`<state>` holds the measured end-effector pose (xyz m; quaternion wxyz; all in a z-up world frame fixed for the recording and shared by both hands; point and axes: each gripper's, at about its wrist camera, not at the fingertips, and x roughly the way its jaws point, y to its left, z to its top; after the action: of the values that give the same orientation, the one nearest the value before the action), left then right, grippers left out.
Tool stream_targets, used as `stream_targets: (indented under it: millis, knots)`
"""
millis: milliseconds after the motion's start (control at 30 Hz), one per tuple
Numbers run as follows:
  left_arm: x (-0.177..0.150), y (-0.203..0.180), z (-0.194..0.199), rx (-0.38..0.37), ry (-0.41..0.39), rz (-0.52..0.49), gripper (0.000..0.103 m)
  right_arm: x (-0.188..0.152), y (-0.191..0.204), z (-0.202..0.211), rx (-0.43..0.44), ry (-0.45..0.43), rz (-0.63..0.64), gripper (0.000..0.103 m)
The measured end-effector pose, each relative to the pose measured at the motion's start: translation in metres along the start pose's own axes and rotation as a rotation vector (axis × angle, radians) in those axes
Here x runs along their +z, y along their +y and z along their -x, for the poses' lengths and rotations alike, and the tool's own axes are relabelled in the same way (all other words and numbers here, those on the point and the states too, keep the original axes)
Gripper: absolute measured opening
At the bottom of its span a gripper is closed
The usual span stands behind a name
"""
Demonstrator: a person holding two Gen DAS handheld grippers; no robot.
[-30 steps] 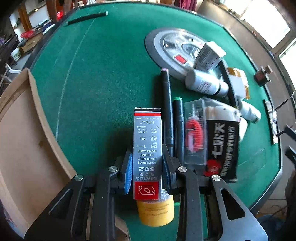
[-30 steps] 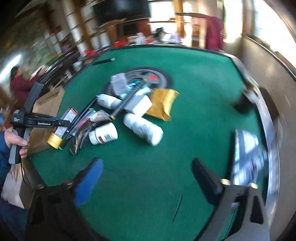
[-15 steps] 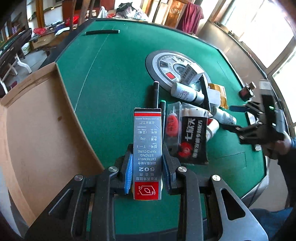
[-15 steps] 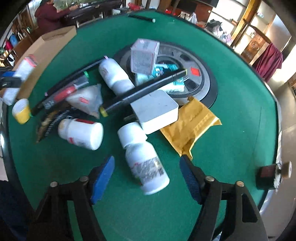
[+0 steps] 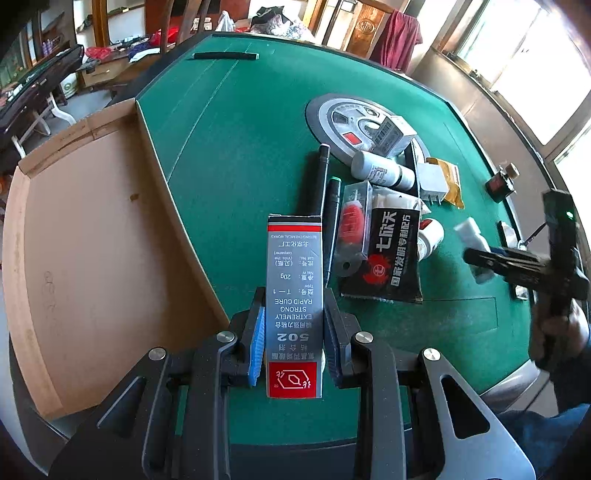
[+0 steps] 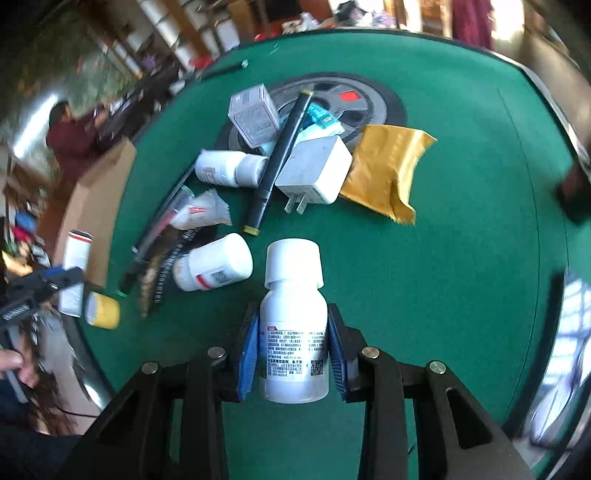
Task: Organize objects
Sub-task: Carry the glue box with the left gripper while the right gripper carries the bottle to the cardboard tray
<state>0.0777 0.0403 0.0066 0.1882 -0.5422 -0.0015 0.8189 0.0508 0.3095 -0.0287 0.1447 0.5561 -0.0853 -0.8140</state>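
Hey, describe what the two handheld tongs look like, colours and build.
Both tongs, left and right, are black angular frames with triangular cut-outs and silver round screws. Each finger carries a ribbed blue pad. Seen from the left camera, the right one has a small green light. A blue sleeve shows.

A round green felt table [image 5: 240, 155] fills the middle of the room. Behind its far edge stand dark wooden chairs [image 5: 369, 26], one draped with a maroon cloth [image 5: 400, 35]. To the table's right, bright windows [image 5: 524, 55] pour daylight over a pale wall. To its left lie cluttered low furniture and a light floor [image 5: 85, 99]. Shelves [image 6: 166, 33] line the wall beyond.
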Motion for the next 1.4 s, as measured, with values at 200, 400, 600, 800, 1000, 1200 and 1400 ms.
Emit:
stream_targets:
  millis: [200,400,600,800,1000,1200,1400]
  knots:
    - [0.001,-0.002,-0.003,0.016,-0.010,-0.021,0.027,-0.014,0.004,0.021,0.040,-0.045,-0.052,0.034]
    - [0.002,0.000,-0.002,0.003,-0.009,-0.032,0.027,-0.015,0.023,0.018,0.063,-0.050,-0.040,0.034]
    - [0.001,0.011,0.008,-0.012,-0.025,-0.011,0.027,-0.012,0.053,0.014,0.077,-0.029,0.018,0.034]
    - [-0.005,0.036,0.032,-0.008,-0.071,0.037,0.027,0.005,0.107,0.001,0.108,0.003,0.137,0.034]
    - [-0.017,0.077,0.057,0.016,-0.114,0.117,0.027,0.027,0.181,-0.021,0.178,0.041,0.264,0.034]
    - [-0.032,0.118,0.080,0.059,-0.143,0.181,0.027,0.042,0.245,-0.044,0.235,0.074,0.338,0.034]
    - [-0.041,0.147,0.095,0.081,-0.165,0.222,0.027,0.053,0.291,-0.059,0.260,0.078,0.390,0.034]
